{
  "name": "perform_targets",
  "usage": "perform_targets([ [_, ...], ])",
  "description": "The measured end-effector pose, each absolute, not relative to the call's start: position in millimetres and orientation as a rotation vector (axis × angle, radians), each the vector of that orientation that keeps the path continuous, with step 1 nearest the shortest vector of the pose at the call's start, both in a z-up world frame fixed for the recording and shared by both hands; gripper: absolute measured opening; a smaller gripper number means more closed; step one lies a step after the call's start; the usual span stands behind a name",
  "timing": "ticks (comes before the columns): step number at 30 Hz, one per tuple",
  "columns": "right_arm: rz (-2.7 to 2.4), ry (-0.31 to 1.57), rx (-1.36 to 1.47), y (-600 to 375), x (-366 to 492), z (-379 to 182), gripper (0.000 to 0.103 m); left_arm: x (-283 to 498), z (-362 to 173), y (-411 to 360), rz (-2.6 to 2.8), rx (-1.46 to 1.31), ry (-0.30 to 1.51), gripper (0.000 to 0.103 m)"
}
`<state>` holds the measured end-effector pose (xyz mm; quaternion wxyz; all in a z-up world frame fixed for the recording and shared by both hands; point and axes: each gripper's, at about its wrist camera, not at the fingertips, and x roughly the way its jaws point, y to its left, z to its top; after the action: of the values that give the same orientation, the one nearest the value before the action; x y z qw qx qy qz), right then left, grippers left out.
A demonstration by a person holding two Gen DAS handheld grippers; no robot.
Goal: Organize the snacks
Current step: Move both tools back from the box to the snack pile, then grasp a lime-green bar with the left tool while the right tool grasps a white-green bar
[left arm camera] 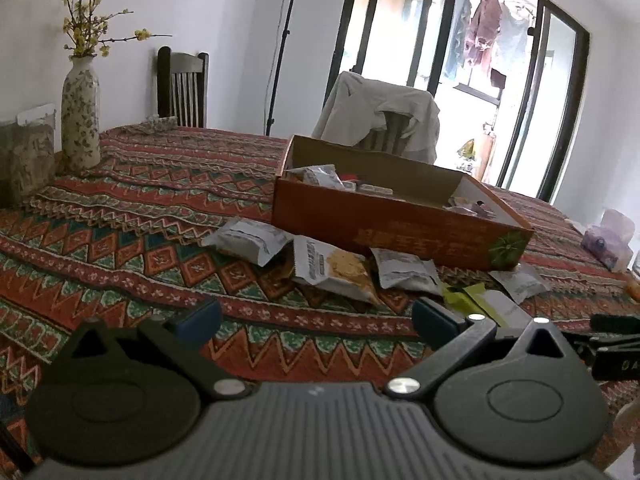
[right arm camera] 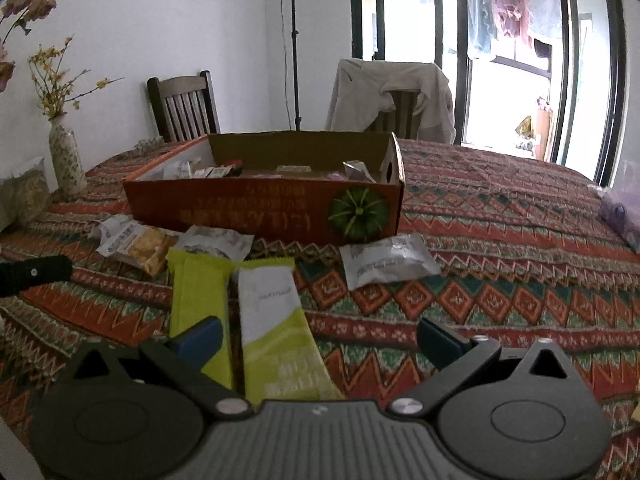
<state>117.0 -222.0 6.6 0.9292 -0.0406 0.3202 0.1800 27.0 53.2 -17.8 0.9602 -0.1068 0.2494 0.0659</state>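
Snack packets lie loose on the patterned cloth of the bench (right arm camera: 500,240), in front of the orange cardboard box (right arm camera: 264,208), which already has several packets inside. Nearest to the right gripper (right arm camera: 320,338) are two long lime-green bar wrappers: the plain green one (right arm camera: 198,300) runs under the left finger, and the white-and-green bar (right arm camera: 276,320) lies just beside it, between the fingers. Both grippers are spread wide and carry nothing; the left gripper (left arm camera: 316,314) hovers over bare cloth, with the cracker packet (left arm camera: 336,268) and grey foil sachets (left arm camera: 250,240) just in front of it. I judge all these packets to be light and soft, with smooth film that may slide between the pads, and the crackers inside can break if the squeeze is hard. The bars look stiffer, so a hold across the narrow width near the middle seems best; a sachet (right arm camera: 388,262) is better taken at a sealed edge. The near ends of both bars are hidden under the gripper body in the right wrist view. The contents of the box are mostly hidden by its wall, the print on the wrappers is too blurred to read, and I cannot identify the purple thing (right arm camera: 622,212) at the far right edge.
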Motion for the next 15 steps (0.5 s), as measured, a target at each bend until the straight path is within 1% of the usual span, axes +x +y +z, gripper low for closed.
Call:
perform_targets([
  [10,0.354,0.692,-0.069,-221.1,123.2,-1.4,0.103,24.4,-19.5,52.9,0.123,-0.233,0.506,0.103],
  [15,0.374,0.729,-0.079,-213.5,141.9,-8.5,0.093,27.0,-21.7,54.5,0.131,-0.241,0.52,0.103],
])
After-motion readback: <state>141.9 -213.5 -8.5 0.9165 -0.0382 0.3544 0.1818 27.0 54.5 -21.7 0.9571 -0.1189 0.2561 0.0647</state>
